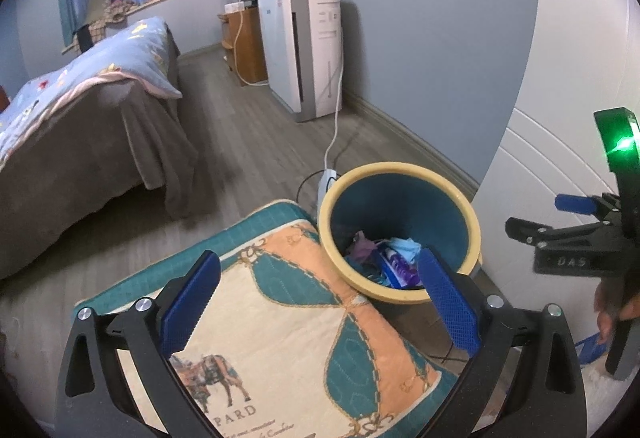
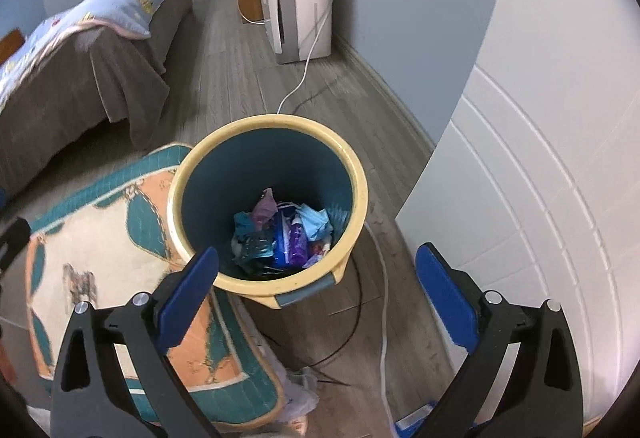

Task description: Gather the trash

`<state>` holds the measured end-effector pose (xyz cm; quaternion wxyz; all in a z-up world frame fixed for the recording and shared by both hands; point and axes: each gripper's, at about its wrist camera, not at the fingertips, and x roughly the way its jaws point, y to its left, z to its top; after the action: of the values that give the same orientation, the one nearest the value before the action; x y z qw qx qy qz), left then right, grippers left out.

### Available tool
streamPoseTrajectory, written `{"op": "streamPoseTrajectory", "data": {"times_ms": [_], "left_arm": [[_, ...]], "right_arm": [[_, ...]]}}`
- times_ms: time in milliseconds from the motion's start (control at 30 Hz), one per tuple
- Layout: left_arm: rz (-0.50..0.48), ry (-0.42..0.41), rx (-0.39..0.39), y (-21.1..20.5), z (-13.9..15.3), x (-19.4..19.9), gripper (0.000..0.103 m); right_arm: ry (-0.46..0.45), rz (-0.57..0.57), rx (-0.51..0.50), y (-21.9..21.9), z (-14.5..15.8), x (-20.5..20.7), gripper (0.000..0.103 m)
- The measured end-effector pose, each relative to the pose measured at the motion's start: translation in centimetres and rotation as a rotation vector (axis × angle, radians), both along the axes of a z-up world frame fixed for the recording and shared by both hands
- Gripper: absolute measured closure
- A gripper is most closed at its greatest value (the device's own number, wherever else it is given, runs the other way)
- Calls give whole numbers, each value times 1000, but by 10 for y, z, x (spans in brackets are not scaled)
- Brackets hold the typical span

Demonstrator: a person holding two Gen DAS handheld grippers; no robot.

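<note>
Left tool [image 1: 316, 302]: black angular plastic arms, silver round screw heads, two blue textured rectangular pads [image 1: 448, 302]. Right tool [image 2: 316, 302]: same build; seen from the left wrist view, black body with embossed lettering and a green glowing light.

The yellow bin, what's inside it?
Inside the yellow bin lies a heap of trash: crumpled blue, purple and teal wrappers and a pale blue scrap. The heap covers the bin's bottom, so anything underneath stays hidden.
</note>
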<state>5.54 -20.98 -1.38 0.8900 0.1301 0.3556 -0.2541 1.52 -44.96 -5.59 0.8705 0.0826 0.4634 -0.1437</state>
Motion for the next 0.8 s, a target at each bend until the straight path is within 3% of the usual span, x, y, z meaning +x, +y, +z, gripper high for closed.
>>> {"op": "streamPoseTrajectory", "data": {"times_ms": [367, 800], "left_arm": [[-20, -13, 49, -6, 4, -14, 5], [-9, -15, 50, -1, 8, -16, 5]], "right_arm": [[-19, 71, -79, 16, 1, 3, 6], [-2, 82, -70, 19, -1, 4, 6]]}}
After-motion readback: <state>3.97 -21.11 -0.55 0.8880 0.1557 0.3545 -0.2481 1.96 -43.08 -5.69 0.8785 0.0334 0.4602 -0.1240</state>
